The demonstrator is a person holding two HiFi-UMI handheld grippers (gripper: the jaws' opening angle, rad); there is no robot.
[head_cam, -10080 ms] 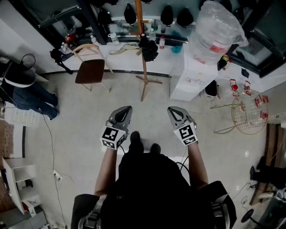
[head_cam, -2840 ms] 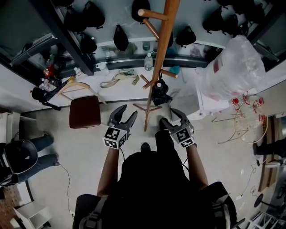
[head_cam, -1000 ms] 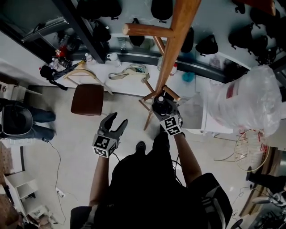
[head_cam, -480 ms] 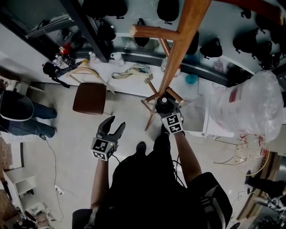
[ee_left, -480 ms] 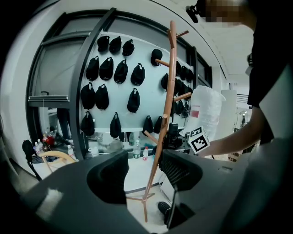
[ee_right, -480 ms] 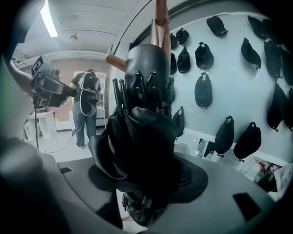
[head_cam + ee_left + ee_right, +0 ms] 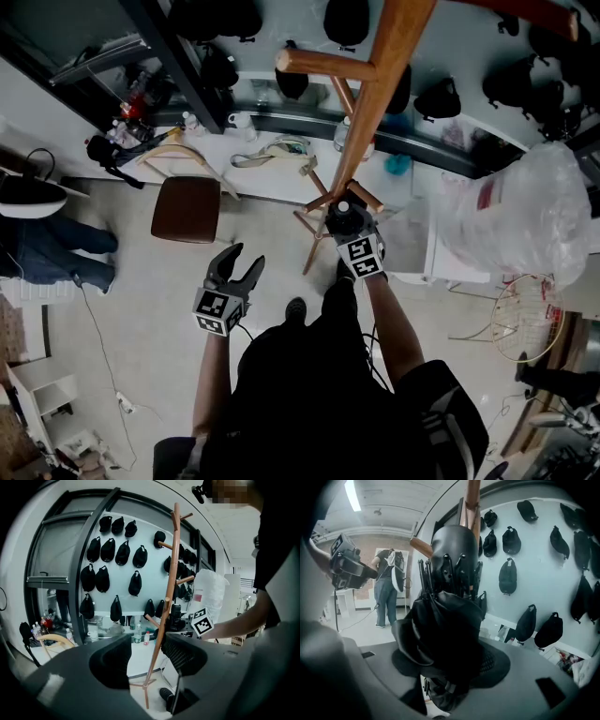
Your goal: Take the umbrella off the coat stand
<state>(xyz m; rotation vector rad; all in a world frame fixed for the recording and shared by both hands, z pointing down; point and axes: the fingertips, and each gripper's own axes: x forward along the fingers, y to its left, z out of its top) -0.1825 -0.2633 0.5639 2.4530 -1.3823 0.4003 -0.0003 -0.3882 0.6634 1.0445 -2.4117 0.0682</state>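
A black folded umbrella [image 7: 342, 217] hangs from a lower peg of the wooden coat stand [image 7: 384, 84]. My right gripper [image 7: 346, 225] reaches up to it. In the right gripper view the bundled umbrella [image 7: 450, 616] fills the gap between both jaws, and they are closing on its fabric. The peg [image 7: 423, 548] and the pole rise just behind it. My left gripper [image 7: 236, 267] hangs open and empty to the left, lower down. In the left gripper view the coat stand [image 7: 167, 597] stands beyond its jaws.
A brown chair [image 7: 187, 208] stands left of the stand's feet. A white counter [image 7: 272, 178] runs behind it, under a wall of black caps [image 7: 108, 550]. A water dispenser with a plastic-wrapped bottle [image 7: 525, 206] is at the right. A person [image 7: 42, 239] stands at the far left.
My right gripper stays at the umbrella on its peg and the left one has barely shifted. The person at the left edge has moved a little.
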